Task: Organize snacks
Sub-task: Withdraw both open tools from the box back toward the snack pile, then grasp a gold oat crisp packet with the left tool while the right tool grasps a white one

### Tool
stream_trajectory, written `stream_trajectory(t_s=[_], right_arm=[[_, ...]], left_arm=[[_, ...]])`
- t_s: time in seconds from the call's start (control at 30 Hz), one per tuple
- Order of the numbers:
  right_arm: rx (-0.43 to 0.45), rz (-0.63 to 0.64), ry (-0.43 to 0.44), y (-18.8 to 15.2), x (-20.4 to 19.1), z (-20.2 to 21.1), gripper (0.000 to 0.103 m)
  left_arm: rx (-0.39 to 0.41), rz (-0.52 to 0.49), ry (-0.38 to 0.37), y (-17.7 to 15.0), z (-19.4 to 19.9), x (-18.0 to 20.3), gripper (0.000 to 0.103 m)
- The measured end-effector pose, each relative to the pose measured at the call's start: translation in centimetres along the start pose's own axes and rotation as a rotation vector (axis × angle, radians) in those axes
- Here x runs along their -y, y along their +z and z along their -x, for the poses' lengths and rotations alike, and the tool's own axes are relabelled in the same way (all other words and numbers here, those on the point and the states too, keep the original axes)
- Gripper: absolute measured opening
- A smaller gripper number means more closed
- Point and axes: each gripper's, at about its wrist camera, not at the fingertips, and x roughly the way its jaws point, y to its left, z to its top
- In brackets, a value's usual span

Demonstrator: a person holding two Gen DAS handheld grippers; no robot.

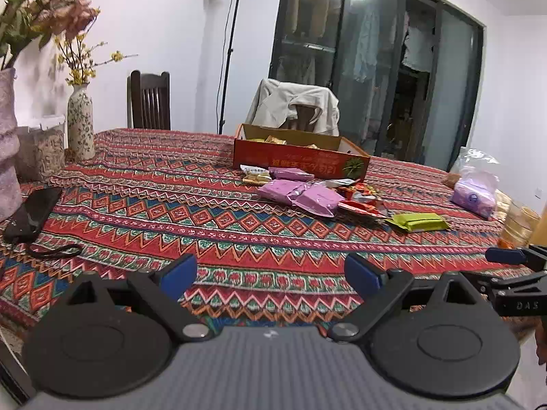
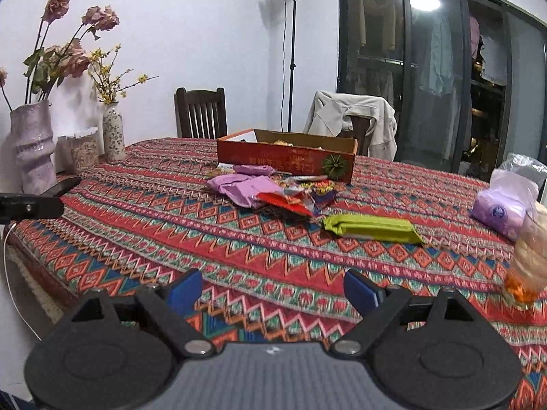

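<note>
Apparently sorting had not begun: both grippers, left gripper and right gripper, held wide jaws empty; next, reaching far to the snacks near the box.

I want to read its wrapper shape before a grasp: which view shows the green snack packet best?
The right wrist view: the green snack packet lies nearer, larger, full length visible. The left wrist view shows it smaller, off right.
</note>
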Motion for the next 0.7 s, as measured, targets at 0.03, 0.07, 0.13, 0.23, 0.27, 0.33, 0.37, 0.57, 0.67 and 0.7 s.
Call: stream_trajectory(t_s=[0.03, 0.07, 0.13, 0.23, 0.27, 0.33, 0.37, 0.57, 0.67, 0.7], right_arm=[[-0.004, 0.001, 0.001, 0.2, 0.2, -0.4, 0.089], [-0.003, -0.002, -0.001, 0.4, 0.4, -0.8, 0.089], [-0.002, -0.021, 0.000, 0.9, 1.1, -1.9, 0.089], [-0.013, -0.048, 0.006, 1.7, 2.4, -3.7, 0.088], [-0.019, -0.051, 0.010, 2.1, 2.8, -4.4, 0.088], [-0.022, -0.053, 0.021, 3.1, 3.7, -6.0, 0.088], [-0.023, -0.052, 0.031, 3.7, 4.0, -6.9, 0.088], [0.000, 0.010, 0.063, 8.4, 5.3, -12.9, 0.085], [0.010, 0.046, 0.077, 11.1, 5.8, -16.8, 0.082], [0.002, 0.056, 0.083, 11.8, 6.0, -18.1, 0.081]], left_arm=[[-0.004, 0.004, 0.000, 0.3, -0.6, 0.0, 0.095], [-0.009, 0.000, -0.005, 0.7, -1.3, 0.0, 0.095], [-0.017, -0.004, -0.002, 1.5, -2.8, 0.0, 0.094], [-0.029, -0.011, 0.005, 3.3, -5.5, -0.1, 0.090], [-0.029, -0.016, -0.005, 4.0, -6.5, -0.1, 0.087], [-0.015, -0.027, -0.027, 5.5, -8.5, -0.2, 0.084], [-0.012, -0.035, -0.032, 6.4, -9.8, -0.1, 0.081], [-0.076, -0.127, -0.016, 11.3, -20.7, -0.6, 0.070], [-0.164, -0.133, -0.004, 12.8, -27.0, -1.7, 0.066], [-0.180, -0.129, -0.008, 13.0, -28.6, -2.0, 0.066]])
